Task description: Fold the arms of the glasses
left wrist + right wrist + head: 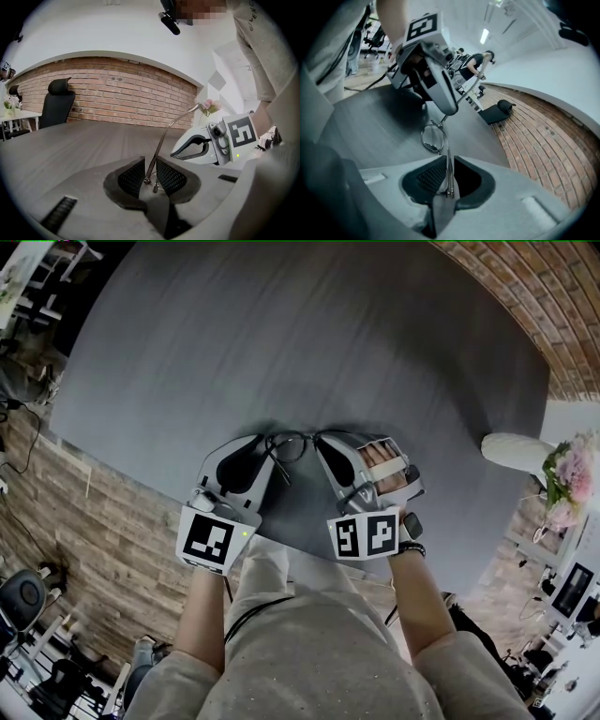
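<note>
Thin wire-framed glasses (292, 442) hang between my two grippers above the dark grey table (281, 334). My left gripper (266, 440) comes in from the left. In the left gripper view it (150, 176) is shut on the frame by a hinge, and one thin metal arm (161, 140) rises up to the right. My right gripper (323, 439) meets it from the right. In the right gripper view its jaws (449, 176) stand slightly apart around a wire arm (449, 159) without pressing it. A round lens (432, 138) shows just beyond, under the left gripper's tip (446, 110).
The table's near edge (309, 554) runs just in front of the person's lap. A white rounded object (514, 452) and pink flowers (568, 476) sit at the right. A black office chair (58, 101) and a brick wall (122, 93) stand beyond the table.
</note>
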The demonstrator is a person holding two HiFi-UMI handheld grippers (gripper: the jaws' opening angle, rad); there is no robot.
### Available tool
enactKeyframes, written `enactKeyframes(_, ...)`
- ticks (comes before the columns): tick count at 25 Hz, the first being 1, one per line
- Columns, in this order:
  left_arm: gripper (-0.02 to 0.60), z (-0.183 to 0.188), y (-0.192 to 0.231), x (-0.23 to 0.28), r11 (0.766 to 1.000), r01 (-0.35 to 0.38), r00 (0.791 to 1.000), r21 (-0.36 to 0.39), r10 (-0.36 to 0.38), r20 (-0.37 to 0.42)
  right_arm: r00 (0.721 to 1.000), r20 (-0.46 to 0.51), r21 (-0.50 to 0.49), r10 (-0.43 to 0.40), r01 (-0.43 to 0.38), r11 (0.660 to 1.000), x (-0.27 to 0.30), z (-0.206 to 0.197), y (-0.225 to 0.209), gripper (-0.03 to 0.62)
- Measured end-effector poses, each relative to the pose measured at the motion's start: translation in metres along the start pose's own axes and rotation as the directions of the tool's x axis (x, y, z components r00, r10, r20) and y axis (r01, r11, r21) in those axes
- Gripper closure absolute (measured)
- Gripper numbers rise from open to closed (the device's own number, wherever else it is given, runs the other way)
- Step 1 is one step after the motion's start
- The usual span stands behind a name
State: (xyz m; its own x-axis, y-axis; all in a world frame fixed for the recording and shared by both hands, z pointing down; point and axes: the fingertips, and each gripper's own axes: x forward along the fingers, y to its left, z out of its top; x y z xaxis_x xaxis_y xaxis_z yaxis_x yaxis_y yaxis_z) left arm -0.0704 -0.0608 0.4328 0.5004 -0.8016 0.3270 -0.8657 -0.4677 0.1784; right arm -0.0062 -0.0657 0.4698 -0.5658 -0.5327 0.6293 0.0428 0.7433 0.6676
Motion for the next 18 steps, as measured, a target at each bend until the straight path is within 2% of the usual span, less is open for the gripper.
enactKeyframes(2,0.509,0.000,-0.003,0.000,1.000,0.004,1.000,0.005,-0.004,-0.001,0.999,0.048,0.102,0.005,-0.009,0.995,-0.006,0.004,-0.003,0.511)
enactKeyframes(5,0.509,0.000,-0.005,-0.001,1.000,0.011,1.000,0.019,-0.011,-0.002,0.992,0.125,0.263,-0.009,-0.024,0.965,-0.019,0.012,-0.013,0.493)
enactKeyframes(9,0.509,0.004,-0.008,-0.005,0.997,0.014,1.000,0.073,-0.015,0.004,0.991,0.130,0.439,-0.034,-0.027,0.898,-0.027,0.004,-0.021,0.493)
enactKeyframes(12,0.509,0.007,-0.012,-0.008,0.993,0.019,1.000,0.117,-0.020,0.007,0.989,0.139,0.565,-0.053,-0.035,0.824,-0.031,-0.005,-0.025,0.493)
enactKeyframes(15,0.509,0.006,-0.012,-0.011,0.991,0.012,1.000,0.132,-0.013,0.005,0.985,0.155,0.637,-0.074,-0.042,0.770,-0.036,-0.008,-0.028,0.493)
enactKeyframes(18,0.509,0.008,-0.015,-0.014,0.986,0.000,1.000,0.167,-0.001,0.009,0.986,0.148,0.647,-0.073,-0.041,0.761,-0.040,-0.011,-0.026,0.493)
